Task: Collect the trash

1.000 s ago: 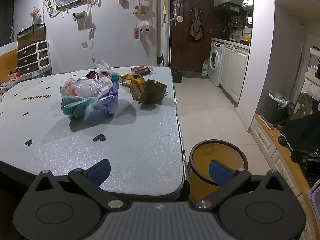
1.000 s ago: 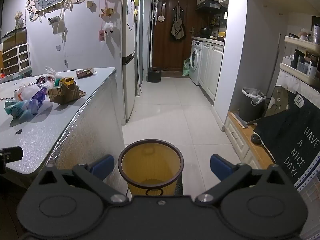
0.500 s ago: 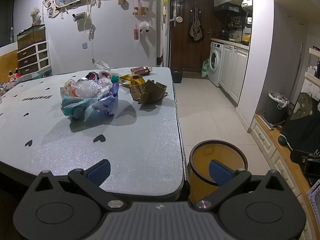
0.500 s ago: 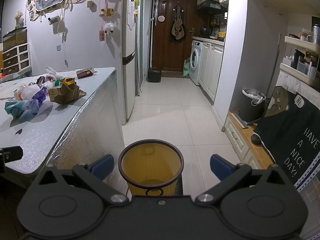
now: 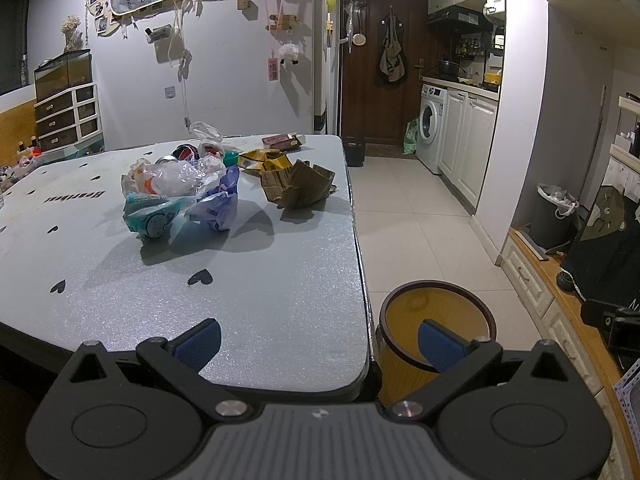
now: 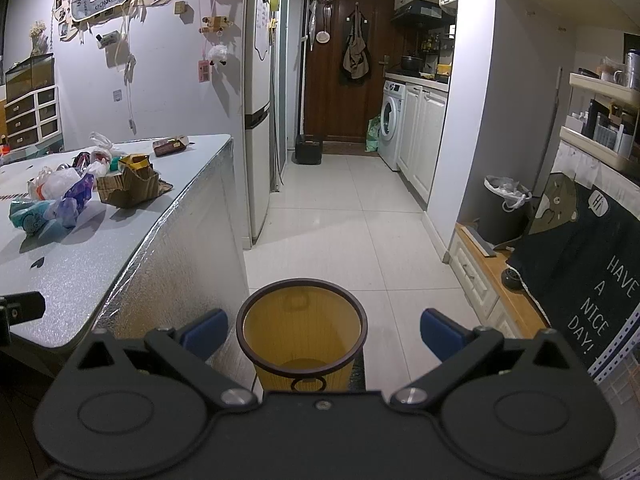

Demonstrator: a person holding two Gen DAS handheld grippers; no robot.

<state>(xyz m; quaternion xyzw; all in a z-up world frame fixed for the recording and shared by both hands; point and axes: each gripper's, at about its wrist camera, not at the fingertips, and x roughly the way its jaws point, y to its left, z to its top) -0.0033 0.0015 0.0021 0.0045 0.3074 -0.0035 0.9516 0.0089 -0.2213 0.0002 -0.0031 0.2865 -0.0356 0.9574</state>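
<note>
Trash lies on the grey table (image 5: 248, 288): a heap of crumpled plastic bags (image 5: 180, 196), a torn brown cardboard piece (image 5: 298, 186), a yellow wrapper (image 5: 260, 162) and a small dark box (image 5: 282, 141). A yellow waste bin (image 5: 436, 320) with a dark rim stands on the floor by the table's near right corner. My left gripper (image 5: 320, 344) is open over the table's near edge, nothing between its fingers. My right gripper (image 6: 324, 330) is open above the yellow waste bin (image 6: 301, 332), holding nothing. The trash heap (image 6: 60, 196) shows far left in the right wrist view.
White tile floor (image 6: 344, 220) runs toward a dark door (image 6: 340, 80) and a washing machine (image 6: 392, 124). A fridge (image 6: 258, 120) stands past the table. A dark lined bin (image 6: 500, 212) and a low wooden shelf (image 6: 492, 280) sit at the right.
</note>
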